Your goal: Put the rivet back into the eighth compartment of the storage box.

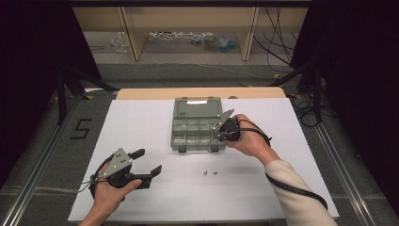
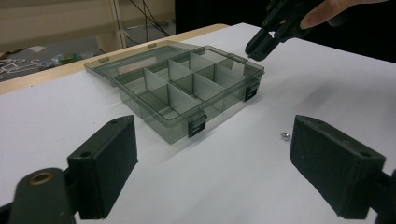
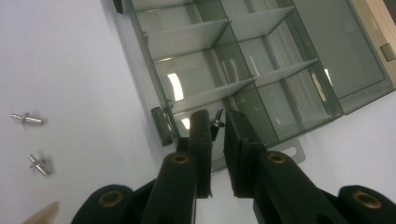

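Now right gripper (image 3: pixel 217 122) fingers pinch screw (image 3: pixel 217 116) above organizer box (image 3: pixel 299 74).

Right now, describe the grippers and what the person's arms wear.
Both grippers, left gripper and right gripper, are black with blocky jaws, brass-coloured pivot rings, a grey three-cornered plate on top and a trailing black cable. The right arm wears a cream sleeve.

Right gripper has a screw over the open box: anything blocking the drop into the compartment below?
Nothing visible. The right gripper holds the screw above the organizer box, lid open; the compartment under it looks bare.
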Demonstrator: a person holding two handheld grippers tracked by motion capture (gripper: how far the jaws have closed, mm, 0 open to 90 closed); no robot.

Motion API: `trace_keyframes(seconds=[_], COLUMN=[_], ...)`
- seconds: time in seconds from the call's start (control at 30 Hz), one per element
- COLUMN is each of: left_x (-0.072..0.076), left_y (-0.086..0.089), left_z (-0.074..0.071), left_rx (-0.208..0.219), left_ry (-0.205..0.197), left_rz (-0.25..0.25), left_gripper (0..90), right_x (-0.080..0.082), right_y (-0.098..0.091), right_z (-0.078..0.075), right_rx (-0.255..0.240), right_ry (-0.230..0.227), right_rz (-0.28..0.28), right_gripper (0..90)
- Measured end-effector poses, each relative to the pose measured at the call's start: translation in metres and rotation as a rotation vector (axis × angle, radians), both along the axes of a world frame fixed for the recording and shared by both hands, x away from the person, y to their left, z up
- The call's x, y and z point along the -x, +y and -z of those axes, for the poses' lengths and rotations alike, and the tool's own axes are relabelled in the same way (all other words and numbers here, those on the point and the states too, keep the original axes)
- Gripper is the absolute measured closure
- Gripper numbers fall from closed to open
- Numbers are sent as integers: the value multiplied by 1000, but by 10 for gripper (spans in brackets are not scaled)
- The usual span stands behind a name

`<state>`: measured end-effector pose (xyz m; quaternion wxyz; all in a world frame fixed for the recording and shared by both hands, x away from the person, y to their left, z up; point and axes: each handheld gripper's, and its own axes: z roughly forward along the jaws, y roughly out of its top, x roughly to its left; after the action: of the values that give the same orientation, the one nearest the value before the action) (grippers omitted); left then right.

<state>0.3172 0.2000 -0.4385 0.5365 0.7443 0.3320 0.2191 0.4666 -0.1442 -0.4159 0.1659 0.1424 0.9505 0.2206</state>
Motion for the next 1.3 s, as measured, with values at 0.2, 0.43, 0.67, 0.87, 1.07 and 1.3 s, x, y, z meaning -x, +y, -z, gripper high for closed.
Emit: trace_keyframes(seconds=[0.2,0.43,0.67,0.87,1.07,1.3], left_x=[0,0,0,-1,1,0], left_y=[0,1,1,1,1,1], left_z=[0,0,0,0,0,0], left_rx=[-1,-6,-7,-8,1,1], left_ry=[-2,-8,-9,-9,2,2], left_rz=[1,6,6,6,-6,-5], left_gripper=[146,146,146,146,147,147], right_x=[-4,-3,6,17,27,37], right_y=[-2,-2,0,2,10,18], right_z=[1,-2,-1,-2,0,7], right_rx=[3,2,9,20,63,99], right_ry=[-15,-43,4,52,102,131], right_rz=[26,35,-16,-62,-115,-163], right_gripper=[815,648,539,451,429,434])
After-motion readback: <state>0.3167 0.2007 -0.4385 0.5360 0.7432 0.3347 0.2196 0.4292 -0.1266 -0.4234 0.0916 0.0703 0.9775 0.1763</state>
